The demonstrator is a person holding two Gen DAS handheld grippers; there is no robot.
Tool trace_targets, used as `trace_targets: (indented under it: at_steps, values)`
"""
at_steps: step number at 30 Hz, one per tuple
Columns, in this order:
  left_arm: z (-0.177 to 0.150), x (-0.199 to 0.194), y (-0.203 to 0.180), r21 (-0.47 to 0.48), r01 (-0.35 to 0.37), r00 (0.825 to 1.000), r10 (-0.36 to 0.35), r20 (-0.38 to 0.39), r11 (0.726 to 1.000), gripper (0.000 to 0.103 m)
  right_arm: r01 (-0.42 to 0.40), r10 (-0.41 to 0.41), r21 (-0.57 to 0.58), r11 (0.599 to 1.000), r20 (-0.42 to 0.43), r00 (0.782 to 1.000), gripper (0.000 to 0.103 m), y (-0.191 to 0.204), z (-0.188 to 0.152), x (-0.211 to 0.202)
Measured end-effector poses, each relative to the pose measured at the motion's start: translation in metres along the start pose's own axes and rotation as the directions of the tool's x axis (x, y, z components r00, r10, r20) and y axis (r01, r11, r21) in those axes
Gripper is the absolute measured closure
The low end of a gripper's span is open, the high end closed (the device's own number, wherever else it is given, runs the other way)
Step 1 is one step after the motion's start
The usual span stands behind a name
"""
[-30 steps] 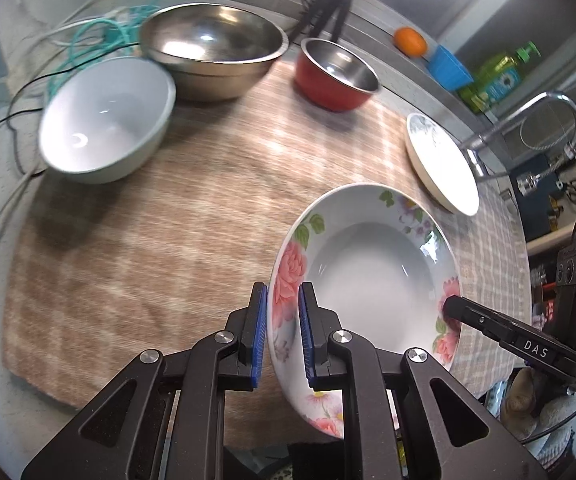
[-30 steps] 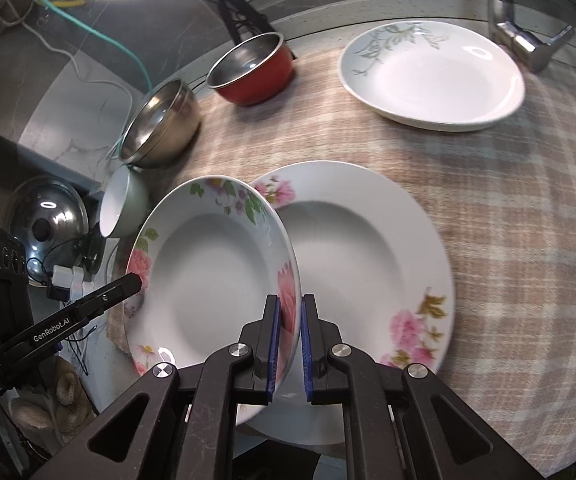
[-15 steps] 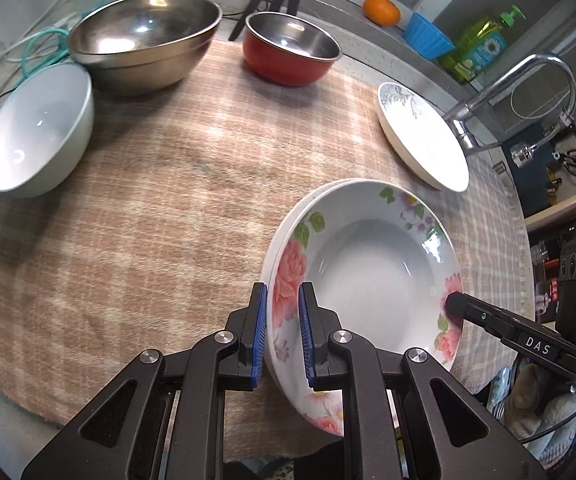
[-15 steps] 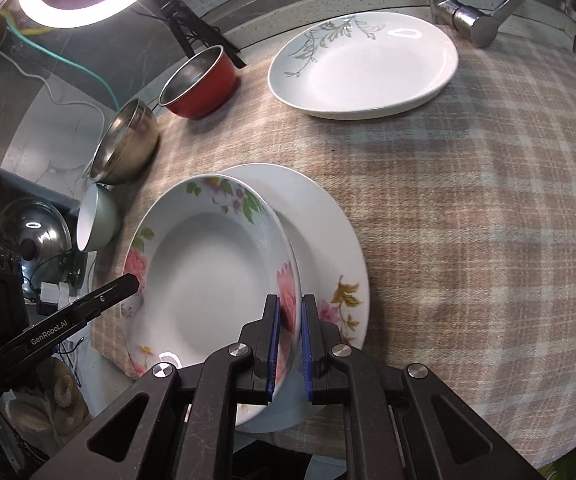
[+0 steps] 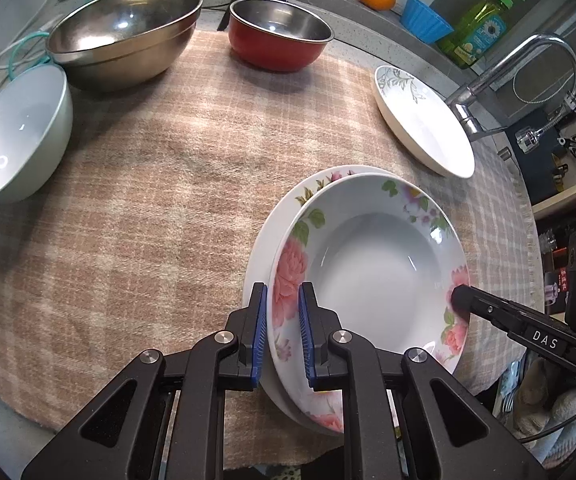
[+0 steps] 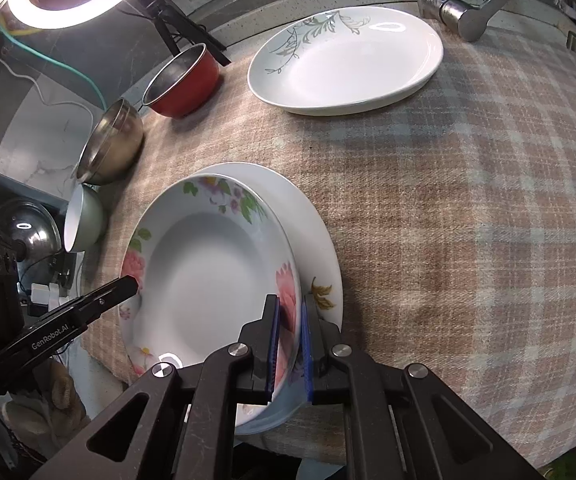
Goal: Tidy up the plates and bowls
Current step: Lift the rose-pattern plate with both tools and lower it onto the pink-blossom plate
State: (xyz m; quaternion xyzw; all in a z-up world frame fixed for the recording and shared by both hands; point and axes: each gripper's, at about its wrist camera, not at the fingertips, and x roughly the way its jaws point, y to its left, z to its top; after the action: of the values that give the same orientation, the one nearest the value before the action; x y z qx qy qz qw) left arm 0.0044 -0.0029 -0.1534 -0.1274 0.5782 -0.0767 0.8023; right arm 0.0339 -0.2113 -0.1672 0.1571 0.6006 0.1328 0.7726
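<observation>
A deep flower-patterned plate (image 5: 376, 280) is held by two opposite sides of its rim. My left gripper (image 5: 282, 320) is shut on the near-left rim, and my right gripper (image 6: 288, 344) is shut on the rim across from it. In the right wrist view this plate (image 6: 208, 280) lies over a larger flower-rimmed plate (image 6: 316, 232) on the checked cloth, covering most of it. I cannot tell whether the two plates touch. The larger plate's rim (image 5: 276, 216) shows at the left in the left wrist view.
A white plate with grey leaves (image 5: 420, 128) lies by the tap (image 5: 508, 80). At the back stand a red bowl (image 5: 280, 36), a steel bowl (image 5: 124, 32) and a white bowl (image 5: 16, 132). The cloth's front edge (image 5: 128, 432) is close.
Both grippers carried the flowered plate sideways and a little down, from beside the larger plate to over it. Both grips stayed shut.
</observation>
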Motion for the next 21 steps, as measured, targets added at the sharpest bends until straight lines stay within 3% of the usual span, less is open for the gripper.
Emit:
trace_targets:
  at_steps: [12,21]
  values:
    - [-0.001,0.003,-0.013,0.074,-0.076,0.997,0.075,0.017,0.994,0.089,0.098,-0.098,-0.078,0.992,0.01,0.995,0.09,0.016,0.0,0.002]
    - [-0.001,0.003,-0.012,0.069,-0.08,0.997,0.079,0.024,0.994,0.089,0.143,-0.141,-0.119,0.983,0.025,0.99,0.088,0.022,0.0,0.004]
